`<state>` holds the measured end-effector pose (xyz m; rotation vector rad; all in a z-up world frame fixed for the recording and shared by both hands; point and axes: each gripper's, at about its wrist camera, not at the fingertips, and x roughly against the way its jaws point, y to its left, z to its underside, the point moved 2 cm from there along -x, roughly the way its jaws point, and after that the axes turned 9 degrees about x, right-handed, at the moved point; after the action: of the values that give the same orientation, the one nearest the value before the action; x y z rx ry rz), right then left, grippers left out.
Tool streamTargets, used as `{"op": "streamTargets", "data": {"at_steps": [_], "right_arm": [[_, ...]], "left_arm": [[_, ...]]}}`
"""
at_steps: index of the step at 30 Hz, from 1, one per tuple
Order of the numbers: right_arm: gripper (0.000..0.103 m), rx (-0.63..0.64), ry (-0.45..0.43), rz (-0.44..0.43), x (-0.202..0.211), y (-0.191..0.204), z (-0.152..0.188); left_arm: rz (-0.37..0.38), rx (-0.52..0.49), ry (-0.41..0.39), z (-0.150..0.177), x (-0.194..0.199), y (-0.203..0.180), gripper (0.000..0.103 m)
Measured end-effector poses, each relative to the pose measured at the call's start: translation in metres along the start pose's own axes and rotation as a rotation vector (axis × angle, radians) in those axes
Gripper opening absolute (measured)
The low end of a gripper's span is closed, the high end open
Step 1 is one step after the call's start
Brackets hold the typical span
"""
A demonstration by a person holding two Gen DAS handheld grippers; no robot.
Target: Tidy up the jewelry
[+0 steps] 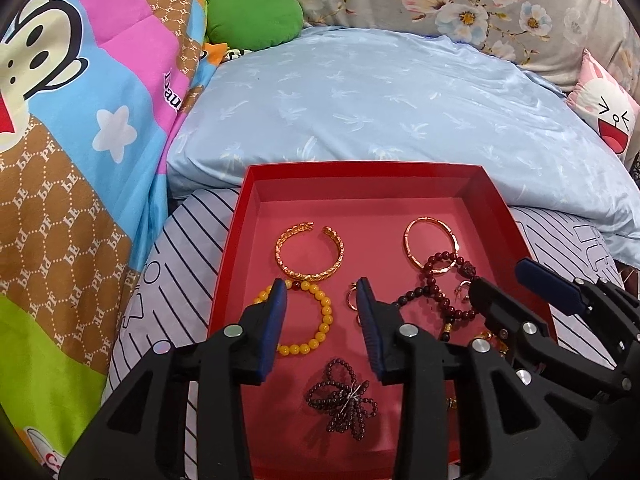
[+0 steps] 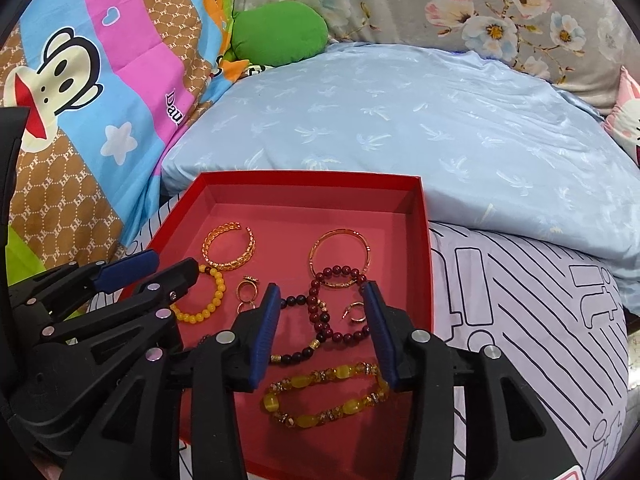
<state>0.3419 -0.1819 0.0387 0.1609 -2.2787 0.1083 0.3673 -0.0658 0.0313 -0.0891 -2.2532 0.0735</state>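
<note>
Fingers (image 1: 280, 312) of both the left gripper (image 1: 322, 300) and right gripper (image 2: 320, 304) stand spread, holding nothing, above the red box (image 1: 360, 172) on the bed; yellow bead bracelet (image 1: 320, 320) lies at seven o'clock, gold bangles toward twelve, presumably grouped by kind.

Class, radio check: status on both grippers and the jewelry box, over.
Left gripper open, holding nothing; right gripper open, holding nothing. Bracelets and rings lie in the red box. Red bead bracelet overlaps the rose-gold bangle.
</note>
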Motion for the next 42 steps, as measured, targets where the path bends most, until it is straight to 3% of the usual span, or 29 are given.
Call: {"op": "streamTargets", "data": {"at_steps": [8,17,25,31,33,42], "right_arm": [[0.061,-0.028,-0.015,0.042,0.028,-0.001,0.017],[0.068,-0.016,-0.004,0.095,0.056,0.009,0.044],[0.084,-0.048,0.007,0.087,0.073,0.009,0.071],[0.088,-0.059,0.041,0.06,0.074,0.013,0.091],[0.097,-0.067,0.036,0.061,0.076,0.012,0.096],[0.097,-0.053,0.019,0.089,0.083,0.018,0.107]], "left_arm": [[-0.023,0.021,-0.017,0.012,0.021,0.006,0.047],[-0.086,0.027,-0.018,0.041,0.046,0.014,0.07],[-0.127,0.063,-0.025,0.066,0.065,0.026,0.091],[-0.147,0.064,-0.002,0.084,0.069,0.029,0.092],[-0.148,0.076,0.007,0.09,0.068,0.031,0.093],[-0.148,0.096,0.022,0.106,0.069,0.034,0.094]]}}
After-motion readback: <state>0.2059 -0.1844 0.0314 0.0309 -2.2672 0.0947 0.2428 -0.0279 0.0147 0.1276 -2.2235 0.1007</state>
